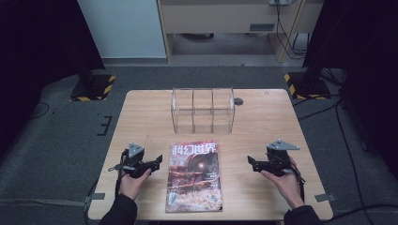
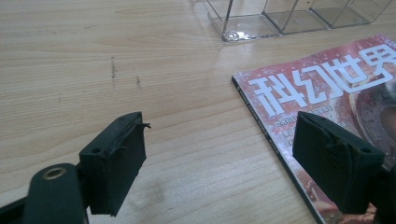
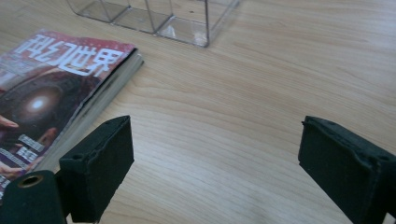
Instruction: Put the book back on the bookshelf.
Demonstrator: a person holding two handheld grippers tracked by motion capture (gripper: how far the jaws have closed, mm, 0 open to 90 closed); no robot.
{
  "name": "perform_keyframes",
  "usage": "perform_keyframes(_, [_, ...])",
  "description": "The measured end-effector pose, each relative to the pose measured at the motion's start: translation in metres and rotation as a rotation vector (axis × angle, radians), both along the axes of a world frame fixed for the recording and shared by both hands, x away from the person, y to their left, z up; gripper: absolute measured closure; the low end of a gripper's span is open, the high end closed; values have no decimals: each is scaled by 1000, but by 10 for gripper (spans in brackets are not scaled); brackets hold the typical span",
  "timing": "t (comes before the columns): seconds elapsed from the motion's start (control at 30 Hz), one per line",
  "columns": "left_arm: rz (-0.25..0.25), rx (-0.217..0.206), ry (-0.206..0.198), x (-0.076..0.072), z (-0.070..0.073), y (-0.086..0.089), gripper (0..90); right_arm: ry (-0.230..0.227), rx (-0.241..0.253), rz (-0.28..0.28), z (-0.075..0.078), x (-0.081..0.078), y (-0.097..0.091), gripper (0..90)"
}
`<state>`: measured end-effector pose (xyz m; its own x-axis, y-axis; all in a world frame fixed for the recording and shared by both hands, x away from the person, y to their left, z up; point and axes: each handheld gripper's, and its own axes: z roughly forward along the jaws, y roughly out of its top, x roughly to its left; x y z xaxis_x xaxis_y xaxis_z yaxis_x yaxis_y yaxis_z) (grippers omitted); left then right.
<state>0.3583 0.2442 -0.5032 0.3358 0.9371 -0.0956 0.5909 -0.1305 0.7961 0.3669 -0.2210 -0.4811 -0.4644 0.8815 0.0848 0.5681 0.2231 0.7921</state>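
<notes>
A magazine [image 1: 194,176] with a red cover and white title lies flat on the wooden table [image 1: 141,122], near its front edge. Behind it stands a clear plastic rack [image 1: 202,110] with three slots. My left gripper [image 1: 158,161] hovers just left of the magazine, jaws open and empty, pointing toward it. In the left gripper view the magazine [image 2: 327,93] lies under the right jaw, and my left gripper [image 2: 224,163] holds nothing. My right gripper [image 1: 250,161] sits to the right of the magazine, open and empty. The right gripper view shows the magazine [image 3: 51,88] at left and the rack [image 3: 154,16] beyond my right gripper [image 3: 215,163].
A round grommet [image 1: 238,101] is set in the table beside the rack. Two stand bases with yellow-black tape [image 1: 94,86] [image 1: 307,84] flank the table on the grey floor. Cables [image 1: 347,140] trail on the right. Bare wood lies on both sides of the magazine.
</notes>
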Motion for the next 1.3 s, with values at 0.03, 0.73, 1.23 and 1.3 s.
perform_keyframes(0.03, [-2,5,-3,0,0,-1,166,-3,-3,10,1,0,2,111])
perform_keyframes(0.73, [-59,16,2,3,-8,-22,159,-41,42,93,13,7,56,147])
perform_keyframes(1.23, [-119,44,26,7,-18,-38,168,-13,73,137,3,11,86,214])
perform_keyframes(1.3, [-131,51,32,7,-20,-39,169,-1,63,153,-1,11,92,231])
